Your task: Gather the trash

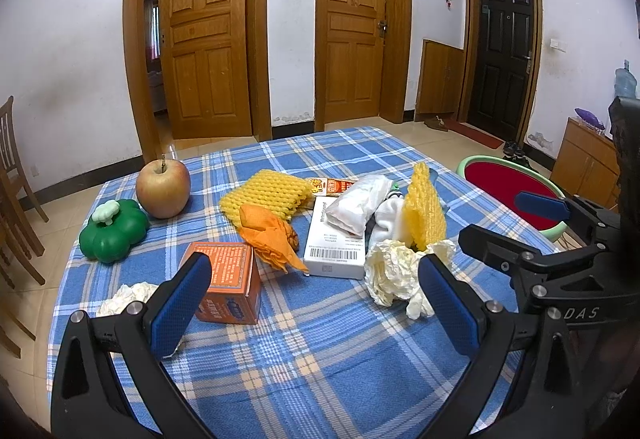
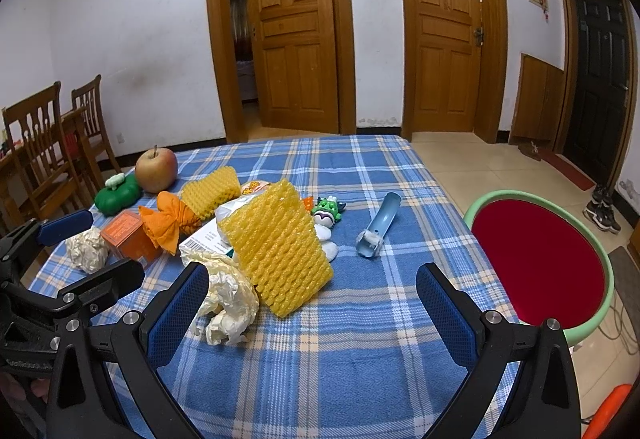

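Trash lies on a blue plaid tablecloth: a crumpled cream paper, two yellow foam nets, an orange wrapper, an orange box, a white box, a white plastic packet and a second paper wad. My left gripper is open and empty, just short of the orange box and cream paper. My right gripper is open and empty, its left finger beside the cream paper.
A red basin with a green rim stands off the table's right edge. An apple, a green pepper toy, a small green figure and a light-blue scoop are on the table. Wooden chairs stand at the left.
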Action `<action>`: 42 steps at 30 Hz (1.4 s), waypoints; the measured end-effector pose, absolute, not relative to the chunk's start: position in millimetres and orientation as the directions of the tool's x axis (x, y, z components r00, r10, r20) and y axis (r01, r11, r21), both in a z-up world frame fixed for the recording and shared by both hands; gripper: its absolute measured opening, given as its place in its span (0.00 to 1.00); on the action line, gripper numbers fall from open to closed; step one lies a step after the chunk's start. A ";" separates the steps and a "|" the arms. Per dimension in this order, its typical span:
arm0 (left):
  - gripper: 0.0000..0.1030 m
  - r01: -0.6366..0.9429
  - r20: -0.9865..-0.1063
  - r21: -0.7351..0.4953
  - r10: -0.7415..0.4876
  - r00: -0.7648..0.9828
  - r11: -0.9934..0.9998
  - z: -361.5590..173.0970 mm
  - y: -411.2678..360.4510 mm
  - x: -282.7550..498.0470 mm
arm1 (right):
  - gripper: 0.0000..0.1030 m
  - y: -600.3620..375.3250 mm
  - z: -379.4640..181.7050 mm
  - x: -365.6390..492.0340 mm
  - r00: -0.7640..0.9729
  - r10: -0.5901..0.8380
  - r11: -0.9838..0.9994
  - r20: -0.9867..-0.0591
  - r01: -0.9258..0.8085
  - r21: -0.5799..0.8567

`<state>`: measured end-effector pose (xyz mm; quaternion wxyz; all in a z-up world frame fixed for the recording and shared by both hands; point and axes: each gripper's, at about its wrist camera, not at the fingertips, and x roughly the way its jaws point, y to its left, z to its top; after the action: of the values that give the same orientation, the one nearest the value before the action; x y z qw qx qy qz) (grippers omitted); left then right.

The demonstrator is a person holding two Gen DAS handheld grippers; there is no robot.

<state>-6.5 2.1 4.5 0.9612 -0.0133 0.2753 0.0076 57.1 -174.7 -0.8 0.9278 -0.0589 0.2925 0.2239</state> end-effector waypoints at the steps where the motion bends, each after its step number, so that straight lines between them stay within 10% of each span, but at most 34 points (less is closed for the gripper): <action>1: 0.98 -0.022 -0.530 -0.021 0.007 0.848 1.000 4.7 2.0 -6.9 | 1.00 -174.4 -1.1 57.0 0.729 0.381 0.893 -0.569 -0.450 0.021; 42: 0.98 -0.022 -0.536 -0.044 -0.005 0.845 0.999 -1.5 3.1 -1.3 | 1.00 -167.1 -4.6 56.3 0.724 0.361 0.890 -0.588 -0.455 -0.013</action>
<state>-1.3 3.1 -1.5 0.9600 -0.0242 0.2788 0.0044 56.3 -167.1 -4.6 0.9251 -0.0782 0.2992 0.2206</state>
